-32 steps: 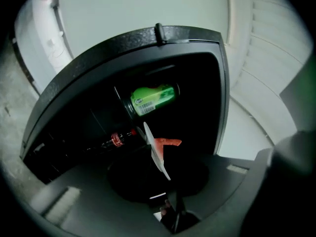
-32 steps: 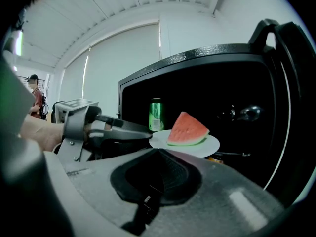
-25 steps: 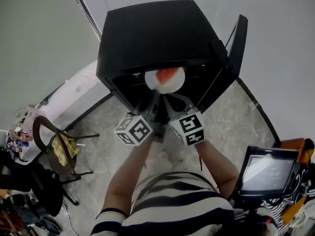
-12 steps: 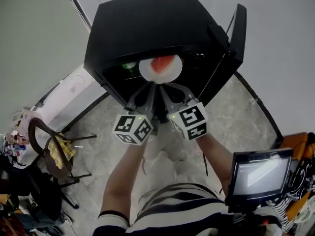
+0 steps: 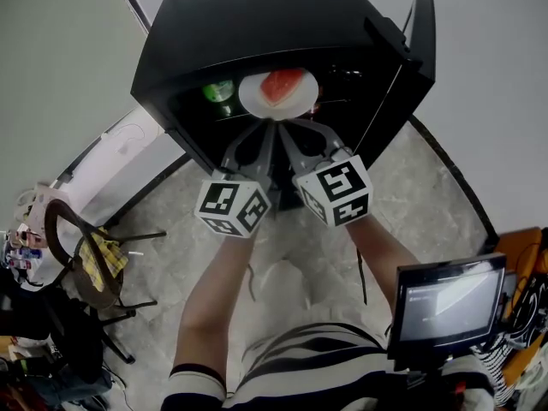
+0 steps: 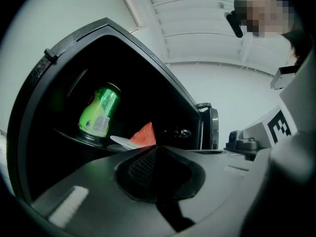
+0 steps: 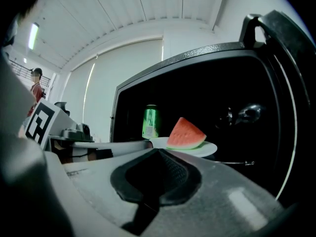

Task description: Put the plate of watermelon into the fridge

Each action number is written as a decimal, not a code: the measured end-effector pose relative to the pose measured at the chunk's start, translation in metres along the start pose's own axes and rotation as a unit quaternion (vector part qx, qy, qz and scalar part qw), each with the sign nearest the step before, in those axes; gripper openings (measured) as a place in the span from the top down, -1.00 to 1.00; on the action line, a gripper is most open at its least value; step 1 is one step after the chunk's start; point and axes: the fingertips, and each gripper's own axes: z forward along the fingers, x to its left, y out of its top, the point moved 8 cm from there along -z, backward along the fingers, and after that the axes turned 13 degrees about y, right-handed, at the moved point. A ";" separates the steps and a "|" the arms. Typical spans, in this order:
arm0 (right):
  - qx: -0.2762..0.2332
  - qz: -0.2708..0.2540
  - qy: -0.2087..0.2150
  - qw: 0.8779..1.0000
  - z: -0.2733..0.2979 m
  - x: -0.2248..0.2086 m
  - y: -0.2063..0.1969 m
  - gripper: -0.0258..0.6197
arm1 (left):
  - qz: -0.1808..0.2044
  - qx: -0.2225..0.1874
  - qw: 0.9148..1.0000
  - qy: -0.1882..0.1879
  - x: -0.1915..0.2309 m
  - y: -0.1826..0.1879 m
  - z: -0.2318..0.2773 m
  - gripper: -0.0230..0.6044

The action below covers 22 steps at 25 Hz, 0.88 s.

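The plate [image 5: 253, 101] with the watermelon slice [image 5: 282, 85] is held in the mouth of the black fridge [image 5: 248, 24], at 12 o'clock from both tools. Its near rim is pinched by the left gripper [image 5: 267, 131] from 7 o'clock and by the right gripper [image 5: 286, 131] from 5 o'clock, each pair of jaws closed onto it. A green can [image 5: 220, 92] is seen at the plate's 9 o'clock, the open door [image 5: 419, 50] at 3 o'clock. Whether the plate rests on a shelf cannot be told.
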 end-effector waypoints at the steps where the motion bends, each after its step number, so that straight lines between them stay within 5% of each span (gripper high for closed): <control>1: -0.002 -0.002 -0.001 1.000 0.001 -0.002 0.000 0.93 | 0.003 -0.002 1.000 -0.001 0.000 0.000 0.002 0.92; 8: -0.001 -0.011 -0.006 1.000 0.010 -0.014 0.001 0.93 | 0.004 0.003 1.000 0.003 0.005 -0.001 0.015 0.92; 22: 0.007 0.050 -0.005 0.999 0.024 -0.031 0.007 0.93 | 0.011 0.002 1.000 0.007 0.009 0.002 0.025 0.92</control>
